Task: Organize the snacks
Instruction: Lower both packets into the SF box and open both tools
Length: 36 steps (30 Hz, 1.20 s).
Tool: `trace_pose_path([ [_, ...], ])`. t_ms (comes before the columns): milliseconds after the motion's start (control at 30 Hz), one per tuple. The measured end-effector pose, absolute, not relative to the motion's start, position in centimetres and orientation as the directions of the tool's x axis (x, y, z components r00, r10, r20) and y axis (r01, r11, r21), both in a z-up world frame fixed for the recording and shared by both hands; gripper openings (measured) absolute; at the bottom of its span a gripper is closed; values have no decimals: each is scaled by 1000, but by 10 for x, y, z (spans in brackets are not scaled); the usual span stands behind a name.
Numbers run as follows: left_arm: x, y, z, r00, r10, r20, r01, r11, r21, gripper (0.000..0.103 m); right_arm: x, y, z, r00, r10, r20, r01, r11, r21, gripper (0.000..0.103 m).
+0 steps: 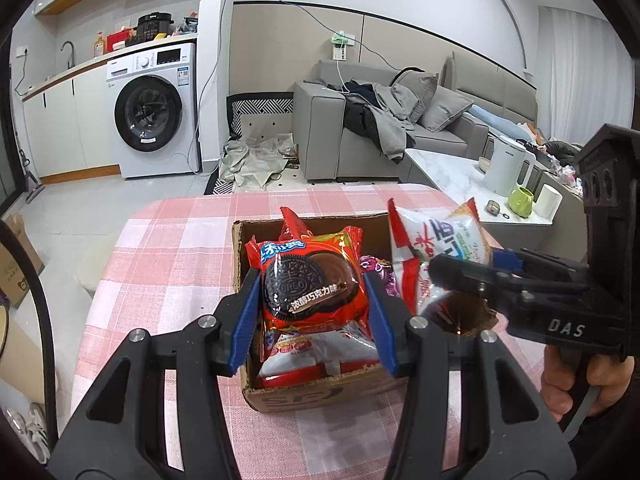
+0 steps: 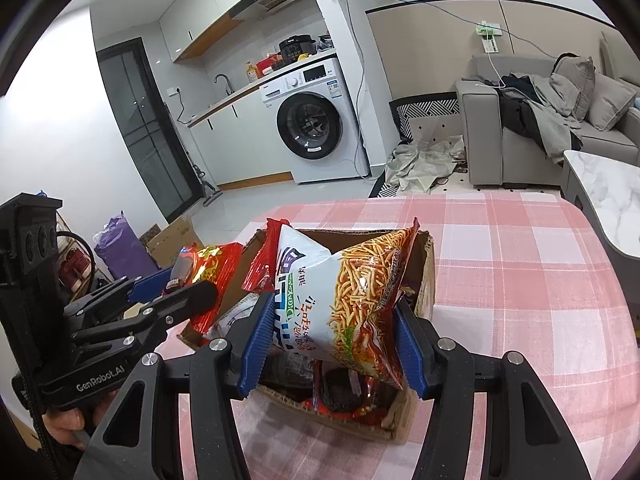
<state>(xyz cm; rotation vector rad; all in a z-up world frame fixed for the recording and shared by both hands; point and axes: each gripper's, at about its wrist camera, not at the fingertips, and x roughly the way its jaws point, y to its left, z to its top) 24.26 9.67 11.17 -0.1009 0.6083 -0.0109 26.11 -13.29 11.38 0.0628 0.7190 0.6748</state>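
A pink checked bench (image 1: 168, 248) carries a box (image 1: 320, 398); washer (image 1: 154, 110) far left, sofa (image 1: 384, 128) far right. The left hand-held gripper (image 1: 314, 312) clamps a cookie pack (image 1: 312, 284), the right hand-held gripper (image 2: 330, 344) a noodle bag (image 2: 348, 300).

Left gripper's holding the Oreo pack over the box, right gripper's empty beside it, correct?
Not quite. The right gripper isn't empty: the right wrist view shows it shut on a noodle snack bag. The left gripper does hold the Oreo pack over the box.
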Motion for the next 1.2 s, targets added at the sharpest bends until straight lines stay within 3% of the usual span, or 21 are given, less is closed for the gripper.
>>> trace_pose_path([
  [433, 278, 108, 96, 806, -36, -590, -32, 994, -104, 47, 292, -118, 98, 568, 539, -622, -533, 817, 221, 59],
  [767, 296, 104, 85, 800, -40, -598, -14, 996, -85, 47, 293, -131, 103, 612, 519, -597, -514, 835, 198, 59],
  [867, 302, 98, 83, 800, -36, -599, -7, 998, -70, 48, 291, -142, 103, 620, 512, -595, -497, 843, 207, 70],
  [1000, 307, 92, 79, 797, -11, -604, -21, 999, -46, 48, 286, -151, 104, 623, 505, -598, -487, 848, 209, 73],
  [1067, 307, 91, 78, 798, -15, -603, -17, 999, -49, 49, 282, -156, 104, 632, 498, -593, -481, 853, 203, 88],
  [1133, 304, 91, 77, 799, -18, -601, -13, 999, -48, 54, 279, -159, 106, 639, 495, -589, -475, 856, 204, 93],
  [1200, 299, 90, 77, 807, -21, -590, -5, 999, -43, 71, 276, -163, 107, 639, 496, -588, -474, 856, 207, 95],
])
